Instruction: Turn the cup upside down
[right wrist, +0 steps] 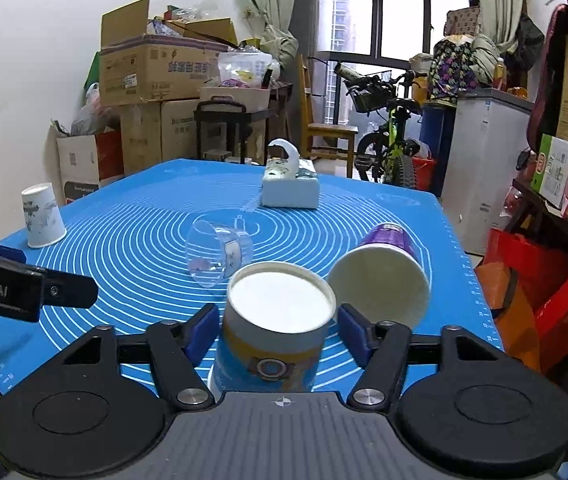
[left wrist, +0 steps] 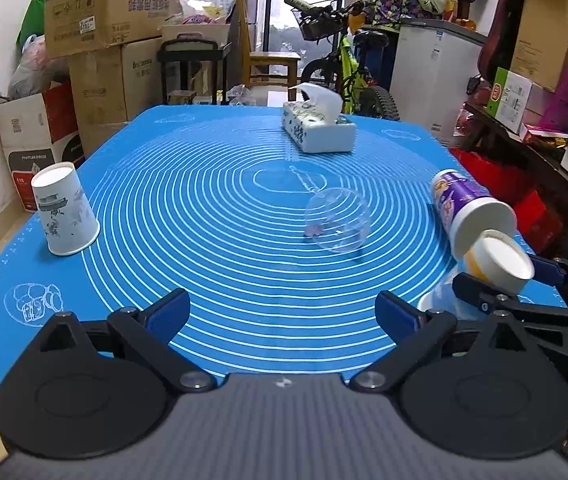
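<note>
A yellow and blue paper cup (right wrist: 276, 332) stands bottom-up on the blue mat (right wrist: 132, 216) between the fingers of my right gripper (right wrist: 280, 330). The jaws sit apart on either side of it, with a gap at the right pad. It also shows in the left wrist view (left wrist: 497, 260). A purple paper cup (right wrist: 383, 268) (left wrist: 467, 208) lies on its side just behind. My left gripper (left wrist: 284, 316) is open and empty over the mat's near edge.
A clear plastic cup (left wrist: 335, 220) (right wrist: 216, 252) lies on its side mid-mat. A white printed paper cup (left wrist: 64, 216) (right wrist: 42, 216) stands upside down at the left. A tissue box (left wrist: 315, 128) (right wrist: 289, 188) sits at the back. Boxes and a bicycle (left wrist: 347, 64) crowd the room.
</note>
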### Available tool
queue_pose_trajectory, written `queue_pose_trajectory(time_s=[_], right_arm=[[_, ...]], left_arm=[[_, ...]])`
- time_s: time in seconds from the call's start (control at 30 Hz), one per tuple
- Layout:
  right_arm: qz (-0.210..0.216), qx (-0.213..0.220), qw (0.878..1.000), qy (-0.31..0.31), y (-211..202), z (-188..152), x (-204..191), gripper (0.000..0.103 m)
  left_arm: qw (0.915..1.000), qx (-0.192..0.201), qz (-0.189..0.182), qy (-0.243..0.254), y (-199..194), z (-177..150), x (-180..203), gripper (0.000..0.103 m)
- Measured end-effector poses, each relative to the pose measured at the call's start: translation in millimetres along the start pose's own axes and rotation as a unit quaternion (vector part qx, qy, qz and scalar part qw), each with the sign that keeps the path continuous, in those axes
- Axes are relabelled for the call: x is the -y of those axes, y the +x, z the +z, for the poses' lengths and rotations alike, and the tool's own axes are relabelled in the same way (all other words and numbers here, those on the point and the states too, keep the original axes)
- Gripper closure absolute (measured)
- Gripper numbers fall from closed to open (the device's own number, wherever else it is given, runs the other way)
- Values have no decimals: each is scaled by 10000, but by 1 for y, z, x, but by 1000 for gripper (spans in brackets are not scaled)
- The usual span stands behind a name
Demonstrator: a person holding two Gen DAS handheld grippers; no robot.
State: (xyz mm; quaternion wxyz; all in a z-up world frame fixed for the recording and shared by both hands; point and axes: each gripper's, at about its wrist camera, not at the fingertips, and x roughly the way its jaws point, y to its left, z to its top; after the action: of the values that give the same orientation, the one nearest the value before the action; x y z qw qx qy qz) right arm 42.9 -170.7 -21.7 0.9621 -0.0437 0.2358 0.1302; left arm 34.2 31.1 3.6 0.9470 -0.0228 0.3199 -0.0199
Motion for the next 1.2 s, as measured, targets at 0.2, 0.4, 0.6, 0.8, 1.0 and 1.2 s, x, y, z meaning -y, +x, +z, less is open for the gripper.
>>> queue_pose_trajectory(time_s=[0.2, 0.4, 0.6, 0.8, 1.0, 1.2], right_arm=[[65, -47, 9997, 252, -19, -3, 13, 20], [26, -276, 9991, 327, -47, -14, 22, 14], [-31, -435, 9984, 351, -70, -21, 28, 13], [-38, -545, 9979, 346, -84, -32, 30, 13], [-39, -569, 9976, 381, -88, -37, 31, 13], [-39, -562, 9977, 387, -89, -37, 31, 13]], left_arm=[[9998, 167, -80, 123, -15, -5, 13, 5], [9992, 196, -239, 271, -27, -16, 25, 5], [9989, 109, -316, 329, -33, -32, 36, 5], [9984, 56, -350, 430, -37, -41, 42, 5], [9982, 50, -354, 491, -40, -45, 44, 5], [9978, 18, -353, 555, -41, -48, 48, 5]])
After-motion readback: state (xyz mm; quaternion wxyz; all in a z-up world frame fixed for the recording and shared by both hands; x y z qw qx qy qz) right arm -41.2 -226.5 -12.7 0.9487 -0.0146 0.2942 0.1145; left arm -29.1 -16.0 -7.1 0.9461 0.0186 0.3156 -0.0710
